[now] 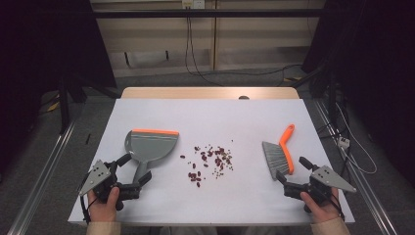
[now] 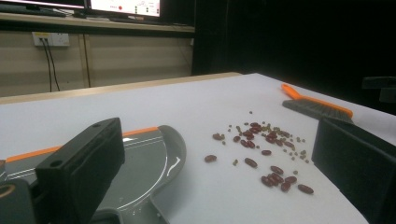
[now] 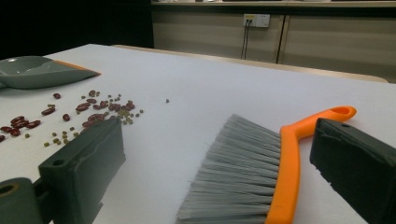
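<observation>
— Dark room all round, curtains both sides, beige wall panels at the back w/ a wall socket (image 3: 257, 20) and cables hanging. Any writing you can read?

— Nope. Screens up top in the left gripper view show sth, too blurred to read. No brand on the dustpan (image 1: 149, 145) or the brush (image 1: 280, 152) that I can make out.

— Where's the stuff?

— White worktop (image 1: 210, 112). Dustpan sits left of centre, orange lip facing the far side, handle pointing back at the person. Beans (image 1: 208, 161) scattered in the middle: dark red ones plus smaller greenish bits. Brush lies right of them, orange handle angled toward the far right, grey bristles toward the person.

— Tools?

— Left tool (image 1: 138, 169) is released, jaws spread wide either side of the dustpan handle, nothing clamped; can't tell if a jaw touches it. Right tool (image 1: 292, 172) also released, jaws apart at the near end of the brush, bristles and orange spine showing between them in the right gripper view, pads not pressing.

— Room to move?

— Plenty. Far half of the worktop is bare, wood edge strip beyond it. Brush is fairly near the right edge, both hands close to the near edge. Open gap btw beans and dustpan, and btw beans and brush.
</observation>
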Motion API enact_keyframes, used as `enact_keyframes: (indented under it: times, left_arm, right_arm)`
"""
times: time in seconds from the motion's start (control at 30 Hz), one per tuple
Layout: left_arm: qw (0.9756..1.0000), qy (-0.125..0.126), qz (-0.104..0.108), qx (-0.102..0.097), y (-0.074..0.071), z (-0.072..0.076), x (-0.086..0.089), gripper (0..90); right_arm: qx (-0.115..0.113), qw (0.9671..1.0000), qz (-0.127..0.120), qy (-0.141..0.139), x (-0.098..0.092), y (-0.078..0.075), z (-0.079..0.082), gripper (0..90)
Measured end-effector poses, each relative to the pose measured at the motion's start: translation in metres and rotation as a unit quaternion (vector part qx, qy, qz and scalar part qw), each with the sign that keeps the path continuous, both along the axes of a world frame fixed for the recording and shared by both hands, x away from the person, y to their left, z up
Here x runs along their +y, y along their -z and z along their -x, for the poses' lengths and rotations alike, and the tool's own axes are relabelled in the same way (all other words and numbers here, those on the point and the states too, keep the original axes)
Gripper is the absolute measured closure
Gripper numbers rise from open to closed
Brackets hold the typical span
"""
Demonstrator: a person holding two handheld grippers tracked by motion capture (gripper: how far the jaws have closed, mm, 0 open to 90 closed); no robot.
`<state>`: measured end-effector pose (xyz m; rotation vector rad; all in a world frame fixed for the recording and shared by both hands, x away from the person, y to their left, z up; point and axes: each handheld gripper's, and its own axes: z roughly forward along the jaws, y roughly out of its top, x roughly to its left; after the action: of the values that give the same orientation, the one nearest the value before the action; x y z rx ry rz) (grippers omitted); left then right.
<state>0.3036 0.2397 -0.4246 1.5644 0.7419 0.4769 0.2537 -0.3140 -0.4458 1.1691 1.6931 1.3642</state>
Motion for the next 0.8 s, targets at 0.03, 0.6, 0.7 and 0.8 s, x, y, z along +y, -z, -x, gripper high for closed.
enact_keyframes:
  times: [0.03, 0.6, 0.7, 0.8]
  left_arm:
    - [1.0, 0.0, 0.001, 0.001, 0.0, 0.0, 0.0, 2.4]
    - [1.0, -0.001, -0.002, 0.0, 0.0, 0.0, 0.001, 2.4]
    - [1.0, -0.001, -0.001, 0.0, 0.0, 0.0, 0.001, 2.4]
    - [1.0, 0.0, -0.001, 0.0, 0.0, 0.0, 0.0, 2.4]
  right_arm:
    - [0.0, 1.0, 0.001, 0.0, 0.0, 0.0, 0.0, 2.6]
    - [0.003, 1.0, 0.003, 0.003, 0.0, -0.004, -0.008, 2.6]
    - [0.008, 0.9999, 0.002, 0.006, 0.0, -0.009, -0.014, 2.5]
    - [0.018, 0.9996, 0.005, 0.02, 0.0, -0.011, -0.023, 3.1]
